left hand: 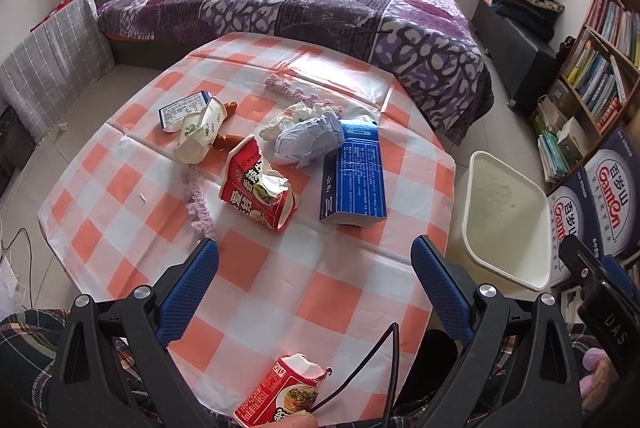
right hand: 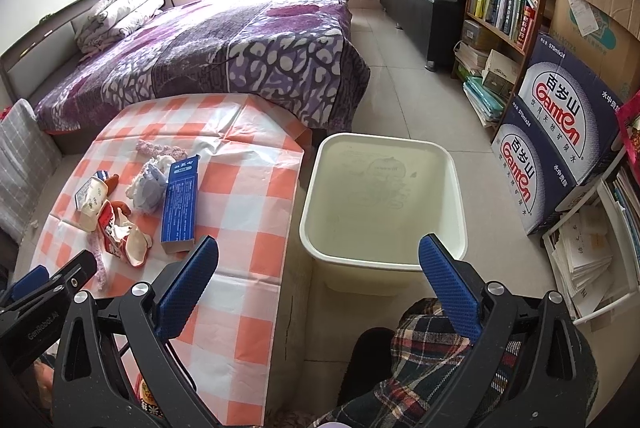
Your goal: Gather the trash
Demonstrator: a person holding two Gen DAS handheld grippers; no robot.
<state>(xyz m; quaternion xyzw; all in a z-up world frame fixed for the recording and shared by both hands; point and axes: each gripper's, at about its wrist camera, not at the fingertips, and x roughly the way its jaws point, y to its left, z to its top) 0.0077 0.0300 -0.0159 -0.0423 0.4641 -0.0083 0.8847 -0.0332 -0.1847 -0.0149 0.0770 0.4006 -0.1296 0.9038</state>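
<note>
1. Trash is seen clustered on the checkered bench (left hand: 328, 292): a torn red noodle packet (left hand: 256, 186), a blue carton (left hand: 354, 174) lying flat, a crumpled pale wrapper (left hand: 306, 140), a crushed paper cup (left hand: 200, 134) and a small blue-and-white box (left hand: 182, 110).
2. A second red packet (left hand: 278, 398) is shown at the bench's near edge, below the left tongs (left hand: 314, 254).
3. The left tongs are held wide open above the bench, gripping nothing.
4. The right tongs (right hand: 318, 252) are likewise spread open and empty, above the bench edge and bin rim.
5. A cream bin (right hand: 384, 256) is placed on the floor just beside the bench.
6. A bed (left hand: 320, 4) is visible beyond the bench.
</note>
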